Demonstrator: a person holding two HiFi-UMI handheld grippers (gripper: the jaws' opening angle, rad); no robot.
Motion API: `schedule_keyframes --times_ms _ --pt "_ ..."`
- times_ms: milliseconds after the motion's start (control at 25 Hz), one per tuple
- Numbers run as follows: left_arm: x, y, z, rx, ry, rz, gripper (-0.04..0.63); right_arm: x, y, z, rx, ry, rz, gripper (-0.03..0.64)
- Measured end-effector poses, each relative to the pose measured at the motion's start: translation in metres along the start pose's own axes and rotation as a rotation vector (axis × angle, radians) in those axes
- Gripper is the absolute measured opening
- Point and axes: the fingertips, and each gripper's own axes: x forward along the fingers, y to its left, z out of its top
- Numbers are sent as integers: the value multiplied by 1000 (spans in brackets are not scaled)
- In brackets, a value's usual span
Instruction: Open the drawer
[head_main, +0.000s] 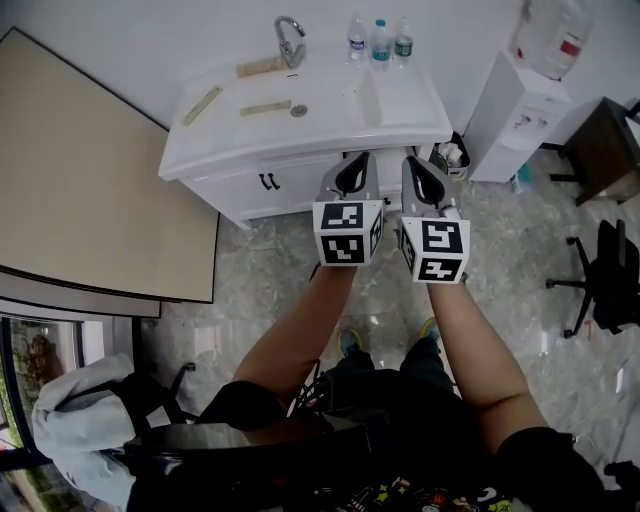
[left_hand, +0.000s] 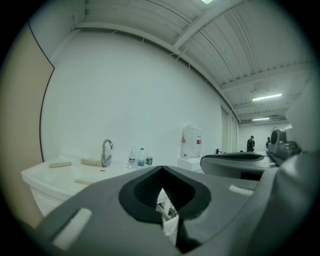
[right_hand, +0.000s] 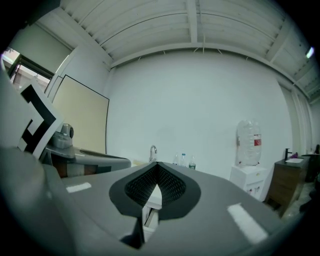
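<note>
A white sink cabinet (head_main: 300, 115) stands against the far wall. Its front (head_main: 290, 190) carries a pair of black handles (head_main: 268, 181); I cannot make out the drawer's outline. My left gripper (head_main: 355, 165) and right gripper (head_main: 420, 168) hover side by side just before the cabinet's right half, touching nothing. Both are shut and empty. In the left gripper view the left gripper (left_hand: 161, 172) points at the cabinet's right end. The right gripper (right_hand: 157, 167) faces the same way, the faucet (right_hand: 152, 151) beyond it.
On the sink top are a faucet (head_main: 290, 40) and three water bottles (head_main: 380, 42). A water dispenser (head_main: 520, 115) and a small bin (head_main: 455, 155) stand right of the cabinet. A beige board (head_main: 90, 180) is at left, a black chair (head_main: 605, 275) at right.
</note>
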Motion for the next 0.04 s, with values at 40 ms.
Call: schedule_keyframes --times_ms 40 --pt "0 -1 1 -1 0 -4 11 0 0 2 -4 -2 0 23"
